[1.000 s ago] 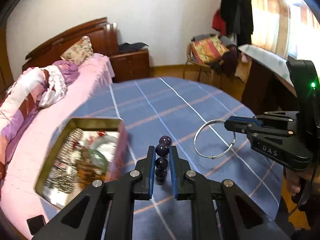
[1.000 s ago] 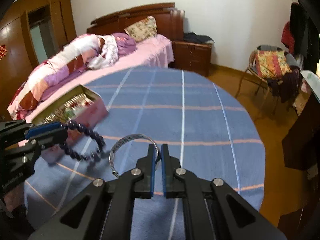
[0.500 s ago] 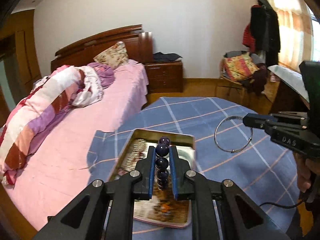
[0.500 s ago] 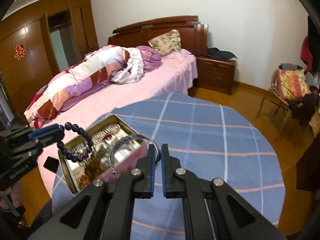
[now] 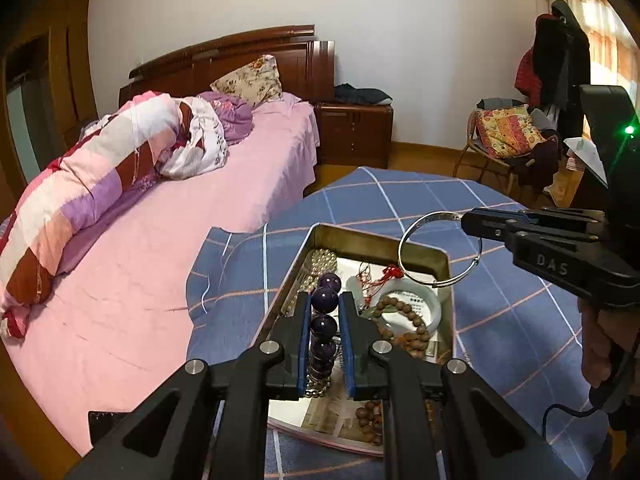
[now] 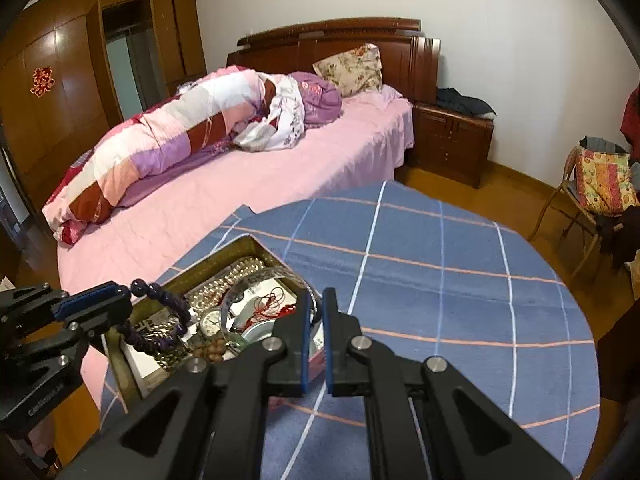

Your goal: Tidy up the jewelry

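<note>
While both pieces hang above the open tin (image 5: pixel 436 258) on the table (image 6: pixel 440 300), each calls for different handling. The left gripper (image 5: pixel 325 344) has its fingers pinching the purple bead bracelet (image 5: pixel 324 326) across the beads; seen from the right wrist, the rest of the strand (image 6: pixel 160 320) droops in a loop over the tin's near corner. Judged limp and light, the strand will swing and the round, glossy beads may roll between the pads, so a hold across two neighbouring beads is safest. The right gripper (image 6: pixel 316 332) has its fingers pressed onto the rim of the silver bangle (image 5: pixel 440 248), which stands out rigidly over the tin's far corner. It appears a thin, stiff, smooth wire hoop, likely to pivot in the grip. The tin already holds pearls, a jade-like bangle (image 5: pixel 416 300) and wooden beads (image 5: pixel 404 324); a low release is advised.
</note>
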